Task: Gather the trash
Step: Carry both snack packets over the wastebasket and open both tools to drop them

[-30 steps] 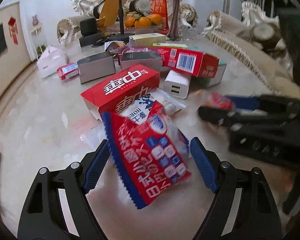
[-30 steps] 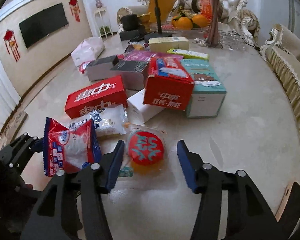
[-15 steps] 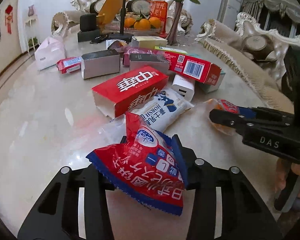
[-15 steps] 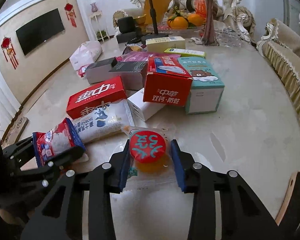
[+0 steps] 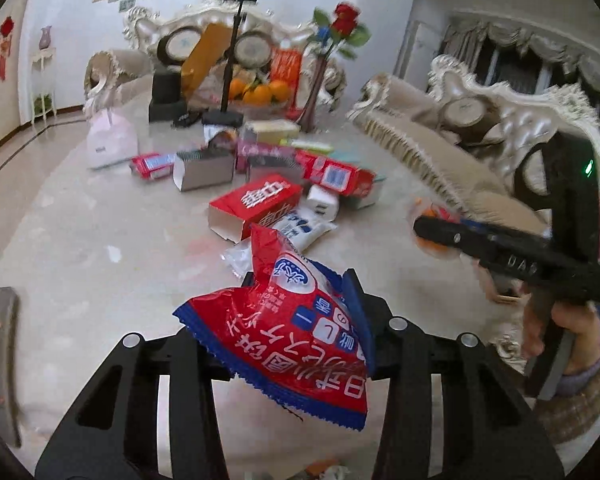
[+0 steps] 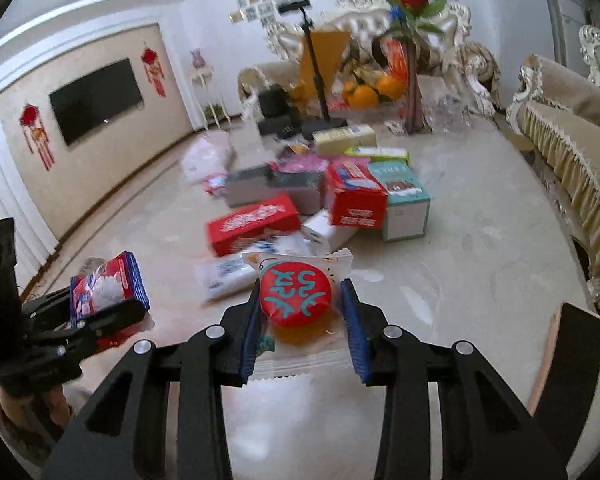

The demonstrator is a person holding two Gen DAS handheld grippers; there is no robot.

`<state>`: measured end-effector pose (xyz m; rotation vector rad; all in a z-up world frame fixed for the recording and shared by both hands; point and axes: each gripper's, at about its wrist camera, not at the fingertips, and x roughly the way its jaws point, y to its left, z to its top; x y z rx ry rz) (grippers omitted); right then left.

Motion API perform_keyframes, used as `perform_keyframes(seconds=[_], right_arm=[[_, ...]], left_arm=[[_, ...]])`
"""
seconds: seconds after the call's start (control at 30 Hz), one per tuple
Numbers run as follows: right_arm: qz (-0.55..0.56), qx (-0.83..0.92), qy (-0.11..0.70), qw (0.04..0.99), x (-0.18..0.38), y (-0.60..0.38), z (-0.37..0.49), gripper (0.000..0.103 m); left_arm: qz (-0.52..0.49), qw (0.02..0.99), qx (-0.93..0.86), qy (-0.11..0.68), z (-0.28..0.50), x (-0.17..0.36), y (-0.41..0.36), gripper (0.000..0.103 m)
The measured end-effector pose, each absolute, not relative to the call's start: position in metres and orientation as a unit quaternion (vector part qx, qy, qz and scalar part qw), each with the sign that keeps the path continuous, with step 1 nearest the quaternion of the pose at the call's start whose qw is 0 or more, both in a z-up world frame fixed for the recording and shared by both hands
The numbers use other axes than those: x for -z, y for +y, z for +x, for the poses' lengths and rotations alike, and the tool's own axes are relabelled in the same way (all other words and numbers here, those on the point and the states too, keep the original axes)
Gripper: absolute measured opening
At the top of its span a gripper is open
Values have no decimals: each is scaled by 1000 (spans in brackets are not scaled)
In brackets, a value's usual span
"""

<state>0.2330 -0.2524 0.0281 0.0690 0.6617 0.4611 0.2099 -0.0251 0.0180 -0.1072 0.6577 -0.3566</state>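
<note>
So far 2 pcs off surface [image 6: 480, 264]: left gripper [image 5: 300, 320] clamped on red-blue snack bag [image 5: 300, 336], long axis slanting away-left, torn end up; right gripper [image 6: 300, 320] clamped on round red pastry pack [image 6: 296, 300], face up, wrapper lengthwise btw fingers. Boxes [image 6: 252, 220], white packet [image 6: 228, 276] left. No bin seen.

My left gripper [image 5: 300, 320], black with blue pads, held a red packet [image 5: 300, 344] edged in blue with white lettering. My right gripper [image 6: 302, 316] was black too, gripping a clear wrapper [image 6: 296, 304] with a red disc scrawled in teal. Behind lay a red box [image 6: 254, 228] on the pale marbled table [image 6: 480, 280].
</note>
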Motion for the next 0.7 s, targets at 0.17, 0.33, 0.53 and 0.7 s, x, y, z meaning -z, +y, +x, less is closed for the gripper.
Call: perform_keyframes(seconds=[0.17,0.33,0.53,0.7], right_arm=[[35,-243,318,916,-23,-248,154,35],[52,-242,373,894,23,-239,83,35],[64,-214,480,848,112,-227,66,35],[48,-191,521,830,153,-220,74,35]], left_arm=[[-20,921,210,327,138,-18,-24,43],[-5,892,239,385,82,35,-32,43],[5,851,252,461,67,123,-46,43],[29,837,257,483,72,157,-60,43]])
